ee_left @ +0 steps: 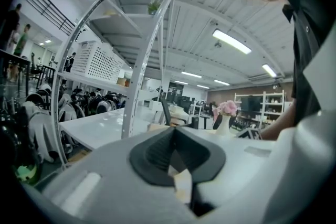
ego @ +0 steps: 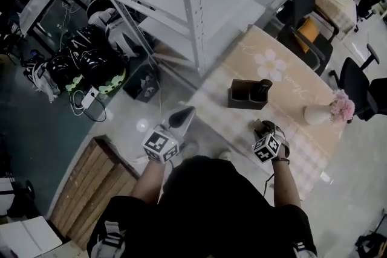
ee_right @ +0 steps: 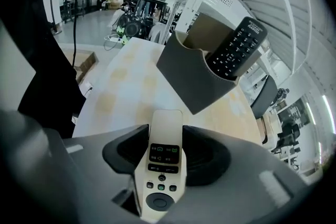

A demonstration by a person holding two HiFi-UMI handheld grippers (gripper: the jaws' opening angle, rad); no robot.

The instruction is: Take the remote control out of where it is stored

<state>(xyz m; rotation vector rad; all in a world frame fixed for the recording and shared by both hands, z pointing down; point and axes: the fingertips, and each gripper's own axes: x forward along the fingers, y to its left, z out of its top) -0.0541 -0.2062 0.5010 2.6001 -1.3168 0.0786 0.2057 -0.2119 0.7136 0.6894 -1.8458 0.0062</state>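
My right gripper [ee_right: 167, 136] is shut on a slim white remote control [ee_right: 163, 168] that lies lengthwise between its pads, buttons up. In the head view this gripper [ego: 263, 128] hovers over the table [ego: 290, 115], just on the near side of a dark two-slot holder [ego: 248, 95]. A black remote [ee_right: 236, 47] stands tilted in one slot of that holder [ee_right: 191, 73]; the black remote [ego: 261, 89] shows in its right slot. My left gripper [ego: 180, 118] hangs off the table's left edge, above the floor, with its jaws together and nothing in them.
A white vase of pink flowers [ego: 331, 110] stands at the table's right end. A white metal shelf rack [ego: 192, 9] rises behind the table. Office chairs [ego: 307, 9] are at the far side, a wooden crate [ego: 91, 181] sits low left, and helmets [ego: 91, 57] lie on the floor.
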